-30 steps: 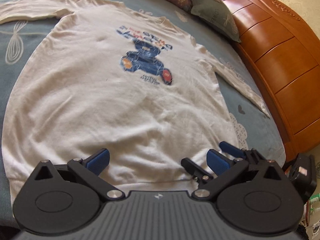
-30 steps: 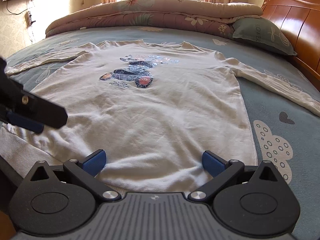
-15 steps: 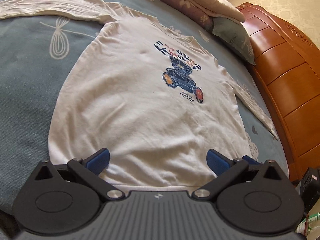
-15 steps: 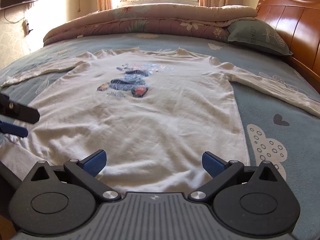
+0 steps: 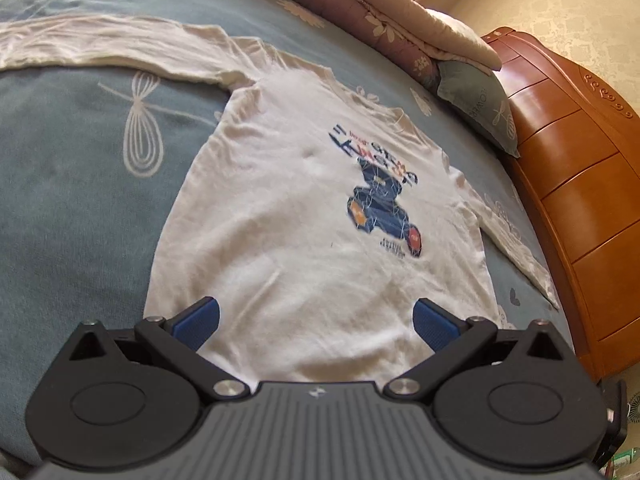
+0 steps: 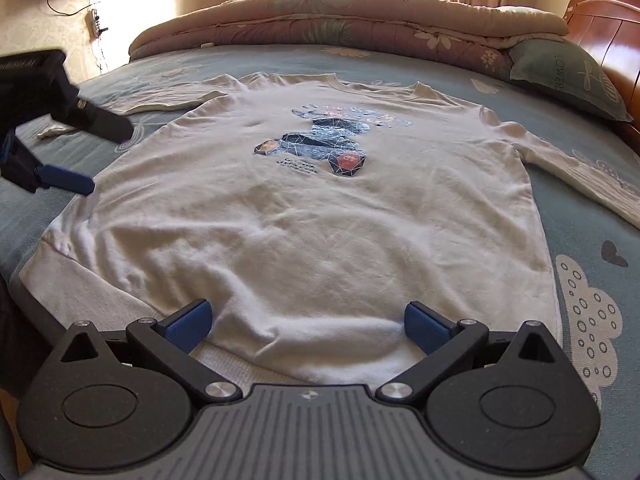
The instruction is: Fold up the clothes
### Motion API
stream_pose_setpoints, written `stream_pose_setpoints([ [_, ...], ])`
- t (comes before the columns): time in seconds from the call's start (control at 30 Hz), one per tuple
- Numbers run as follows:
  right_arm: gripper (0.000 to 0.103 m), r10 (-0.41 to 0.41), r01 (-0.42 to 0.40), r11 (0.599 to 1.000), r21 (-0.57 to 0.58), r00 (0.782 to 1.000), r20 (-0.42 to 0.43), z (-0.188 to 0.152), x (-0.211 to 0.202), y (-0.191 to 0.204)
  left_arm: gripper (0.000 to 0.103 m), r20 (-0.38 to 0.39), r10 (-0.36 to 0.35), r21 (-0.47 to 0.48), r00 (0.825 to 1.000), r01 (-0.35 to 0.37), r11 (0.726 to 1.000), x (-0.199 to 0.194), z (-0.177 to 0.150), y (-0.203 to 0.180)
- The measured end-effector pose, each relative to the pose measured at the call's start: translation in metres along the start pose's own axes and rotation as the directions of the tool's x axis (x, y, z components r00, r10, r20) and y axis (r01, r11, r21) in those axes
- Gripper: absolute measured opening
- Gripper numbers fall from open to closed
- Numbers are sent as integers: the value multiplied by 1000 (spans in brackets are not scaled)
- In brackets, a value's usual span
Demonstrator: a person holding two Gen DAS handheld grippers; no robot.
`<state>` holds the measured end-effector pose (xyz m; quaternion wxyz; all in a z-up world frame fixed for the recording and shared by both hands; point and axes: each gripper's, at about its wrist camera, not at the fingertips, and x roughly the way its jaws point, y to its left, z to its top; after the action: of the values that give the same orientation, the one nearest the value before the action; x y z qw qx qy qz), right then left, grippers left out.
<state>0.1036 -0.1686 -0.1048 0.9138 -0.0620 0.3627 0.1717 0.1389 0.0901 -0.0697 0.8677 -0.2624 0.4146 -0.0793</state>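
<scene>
One long-sleeved sweatshirt (image 6: pixel 304 220) is lying flat and face up on the blue bedsheet (image 5: pixel 72 200), with both sleeves spreading out to the sides, so no fold is showing yet and the whole folding is still waiting. Two grippers are hovering at its hem: the left gripper (image 5: pixel 316 318) and the right gripper (image 6: pixel 308 320) are both keeping their blue fingers wide apart and gripping nothing. One rolled quilt (image 6: pixel 344 16) and one green pillow (image 6: pixel 568 76) are resting beside the wooden headboard (image 5: pixel 580 208).
</scene>
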Motion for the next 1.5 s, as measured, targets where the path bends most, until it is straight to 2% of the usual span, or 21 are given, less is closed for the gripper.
stream_pose_setpoints([
  [0.07,103,-5,5,1000,-2,1000,30,-6,-2,1,102,3,-4,17,1000,4,1000,6,11,-4],
  [0.17,103,-3,3,1000,0,999,37,-6,-3,0,102,-4,26,27,1000,-26,999,21,20,-6],
  [0.27,103,-1,1,1000,0,999,52,-7,-4,-1,102,-35,53,14,998,-53,999,34,18,2],
  [0.47,103,-11,10,1000,14,995,99,-13,-4,0,102,-44,64,17,997,-63,998,29,10,10],
  [0.57,103,-10,9,1000,6,996,88,-10,-3,1,102,-38,66,46,997,-64,997,24,14,2],
  [0.73,103,1,-1,1000,-7,997,75,-9,-3,-1,102,-41,19,102,999,-15,995,36,21,-22],
  [0.93,103,4,-3,1000,-8,997,74,-10,-3,0,102,-86,67,106,994,-58,993,49,5,-16],
  [1.03,103,4,-4,1000,-6,998,63,-9,-4,0,102,-72,48,102,996,-41,994,37,-4,-7],
  [1.13,103,10,-10,1000,-17,1000,30,-5,-5,-1,102,-106,91,135,990,-77,988,25,-1,-12],
  [1.2,103,4,-5,1000,-15,1000,-27,6,-5,-2,102,-91,96,165,991,-80,983,16,11,-19],
  [1.23,103,3,-3,1000,-19,1000,-29,13,-6,-3,102,-72,88,177,993,-74,981,12,20,-22],
  [1.33,103,4,-2,997,-76,1000,26,36,-10,-3,102,-14,81,186,997,-77,980,8,60,-32],
  [1.4,103,2,1,995,-96,1000,27,52,0,-5,102,23,79,182,997,-82,980,9,86,-38],
  [1.5,103,20,-23,997,-67,999,-41,55,27,-8,102,52,89,155,995,-96,983,25,129,-39],
])
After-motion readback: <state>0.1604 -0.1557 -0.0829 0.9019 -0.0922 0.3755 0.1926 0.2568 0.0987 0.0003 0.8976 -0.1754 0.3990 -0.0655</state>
